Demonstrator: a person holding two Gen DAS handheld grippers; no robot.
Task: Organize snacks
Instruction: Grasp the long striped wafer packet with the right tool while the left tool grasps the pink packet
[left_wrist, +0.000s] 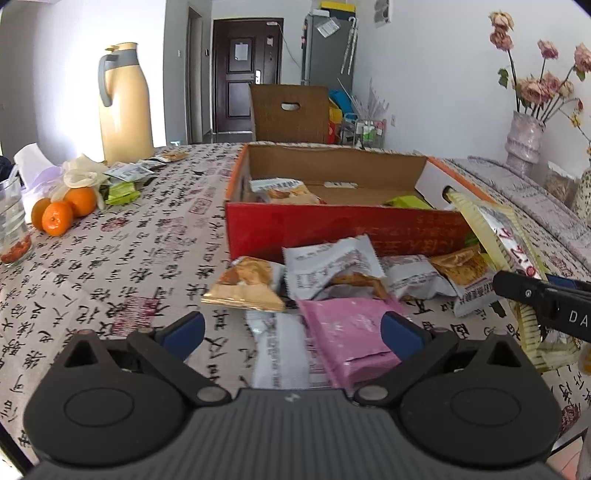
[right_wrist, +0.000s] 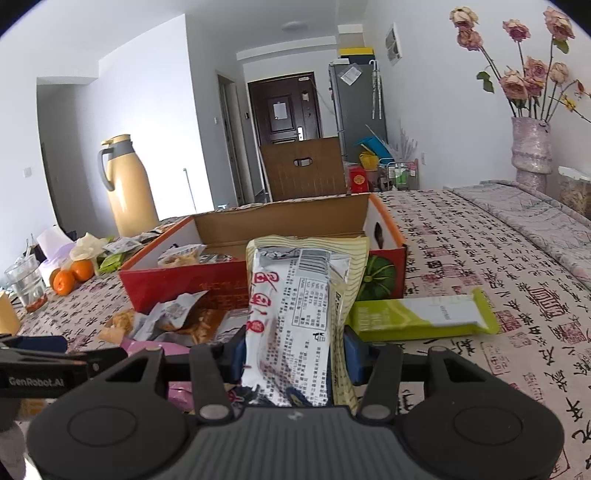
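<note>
The table (left_wrist: 110, 258), under a cloth printed with calligraphy, carries everything, and the red cardboard box (left_wrist: 332, 229) near its middle serves as the landmark. The box stands open and is mostly bare inside: a few packets lie in it, one pale packet (left_wrist: 284, 190) toward its left end and a green one (left_wrist: 410, 202) toward its right. So the sorting looks only begun.

Left of the box and well apart from it stand a yellow thermos jug (left_wrist: 125, 107), a cluster of oranges (left_wrist: 59, 214) and a few stray wrappers (left_wrist: 122, 184). Directly in front of the box lies the unsorted heap of snacks (left_wrist: 332, 273), grey and tan packets overlapping. Nearer than those lies a pink packet (left_wrist: 351, 332). To the right of the box's front corner a long green bar (right_wrist: 417, 317) lies flat on the cloth.

The right gripper (right_wrist: 293, 360) is closed on a white and cream striped packet (right_wrist: 291, 306), its blue pads pressing both sides, and holds it upright just in front of the box, apparently for dropping in. The left gripper (left_wrist: 291, 328) hovers over the pink packet with its jaws spread wide and nothing clamped.

Most of the pile, the green bar and the far wrappers are judged still to go.
</note>
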